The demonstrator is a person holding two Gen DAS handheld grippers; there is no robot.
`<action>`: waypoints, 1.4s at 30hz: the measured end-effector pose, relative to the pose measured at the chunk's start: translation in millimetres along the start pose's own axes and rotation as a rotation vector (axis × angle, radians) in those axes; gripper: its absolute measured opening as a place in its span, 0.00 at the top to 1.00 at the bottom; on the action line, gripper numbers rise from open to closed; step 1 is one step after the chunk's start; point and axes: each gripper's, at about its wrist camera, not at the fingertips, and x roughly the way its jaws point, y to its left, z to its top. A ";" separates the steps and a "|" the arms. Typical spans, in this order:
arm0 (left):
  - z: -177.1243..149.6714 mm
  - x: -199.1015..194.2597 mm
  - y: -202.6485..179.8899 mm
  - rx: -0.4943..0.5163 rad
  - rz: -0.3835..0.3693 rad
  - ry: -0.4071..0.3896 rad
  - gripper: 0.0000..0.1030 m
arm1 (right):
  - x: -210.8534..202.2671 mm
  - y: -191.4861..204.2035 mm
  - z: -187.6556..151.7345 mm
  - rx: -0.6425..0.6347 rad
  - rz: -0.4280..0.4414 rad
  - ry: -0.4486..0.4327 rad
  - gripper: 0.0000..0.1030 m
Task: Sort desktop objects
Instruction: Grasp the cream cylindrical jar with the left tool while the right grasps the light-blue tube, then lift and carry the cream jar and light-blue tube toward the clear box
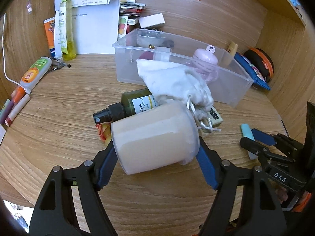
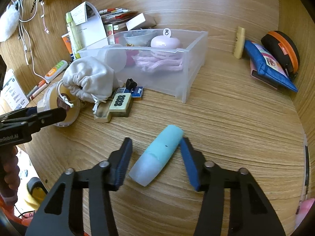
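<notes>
My left gripper (image 1: 155,147) is shut on a translucent cream jar (image 1: 155,139), tilted on its side just above the desk; the jar also shows in the right wrist view (image 2: 59,106). Behind the jar lie a dark green spray bottle (image 1: 128,106), a white drawstring pouch (image 1: 177,84) and a mahjong tile (image 2: 120,102). My right gripper (image 2: 155,149) is open around a turquoise tube with a frosted cap (image 2: 157,155) that lies on the desk, the right pad touching it. A clear plastic bin (image 2: 189,59) stands beyond, holding a pink item (image 2: 165,43).
Papers, a yellow spray bottle (image 1: 67,23) and tubes stand at the back left. A blue pouch (image 2: 269,66), an orange-black case (image 2: 281,49) and a cream tube (image 2: 240,41) lie at the right. A cable (image 2: 25,39) hangs at the left. Wooden walls enclose the desk.
</notes>
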 end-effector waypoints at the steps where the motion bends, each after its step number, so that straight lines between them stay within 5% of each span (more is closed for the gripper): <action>1: 0.4 -0.1 1.3 -0.006 0.000 -0.003 0.28 | -0.5 -0.8 -0.4 0.001 0.006 -0.002 0.73; 42: 61.0 -44.2 26.6 -0.018 0.067 -0.184 0.36 | -36.8 -11.7 54.7 -0.038 0.051 -0.145 0.78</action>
